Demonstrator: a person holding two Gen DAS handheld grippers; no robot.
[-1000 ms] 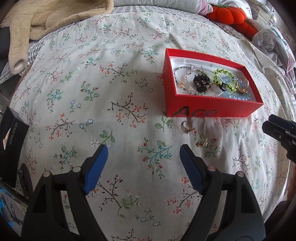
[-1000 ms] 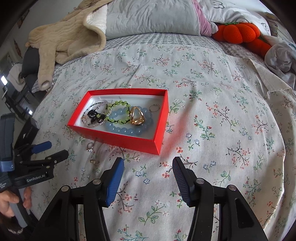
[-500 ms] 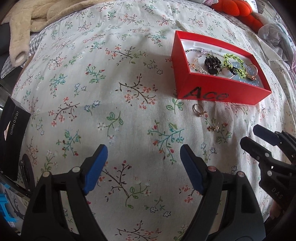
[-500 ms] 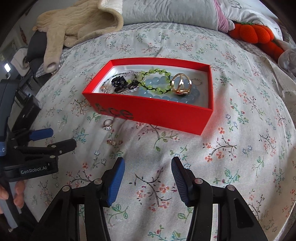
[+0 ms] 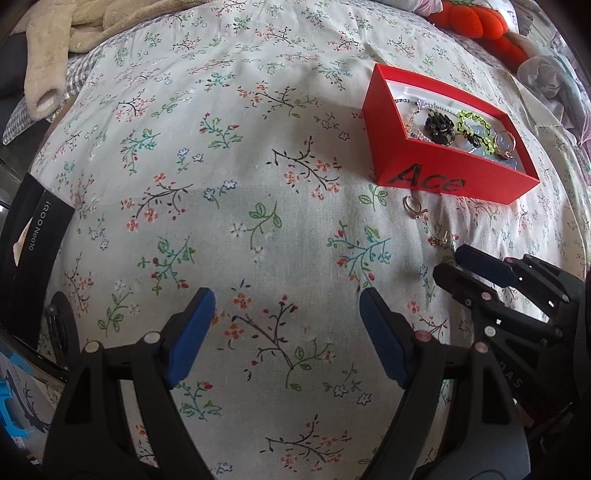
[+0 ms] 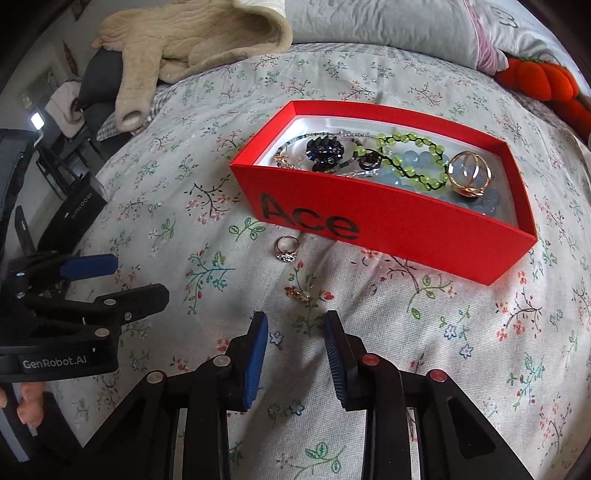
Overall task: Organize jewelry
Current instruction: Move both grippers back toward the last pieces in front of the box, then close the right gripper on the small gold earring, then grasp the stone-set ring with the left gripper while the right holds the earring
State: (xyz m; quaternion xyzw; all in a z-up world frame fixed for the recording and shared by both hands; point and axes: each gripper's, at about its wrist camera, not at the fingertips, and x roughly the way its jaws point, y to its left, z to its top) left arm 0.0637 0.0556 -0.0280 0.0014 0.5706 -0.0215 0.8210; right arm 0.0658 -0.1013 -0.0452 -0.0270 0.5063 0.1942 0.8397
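A red box (image 6: 391,225) marked "Ace" lies on the floral bedspread and holds bead bracelets, a dark flower piece and a gold ring. It also shows in the left wrist view (image 5: 384,122). A loose ring (image 6: 287,248) and a small gold earring (image 6: 298,294) lie on the cloth in front of it; the left wrist view shows the ring (image 5: 413,208) and the earring (image 5: 440,239) too. My right gripper (image 6: 295,332) is open and empty, just short of the earring. My left gripper (image 5: 286,308) is open and empty over bare cloth, left of the jewelry.
A black phone box (image 5: 27,251) lies at the bed's left edge. A beige fleece garment (image 6: 192,40), a grey pillow (image 6: 388,26) and an orange plush (image 6: 539,81) lie at the far side of the bed.
My right gripper has moved in towards the box and down towards the earring, with its jaws a little narrower. My left gripper has drifted left, so the box sits further right in its view.
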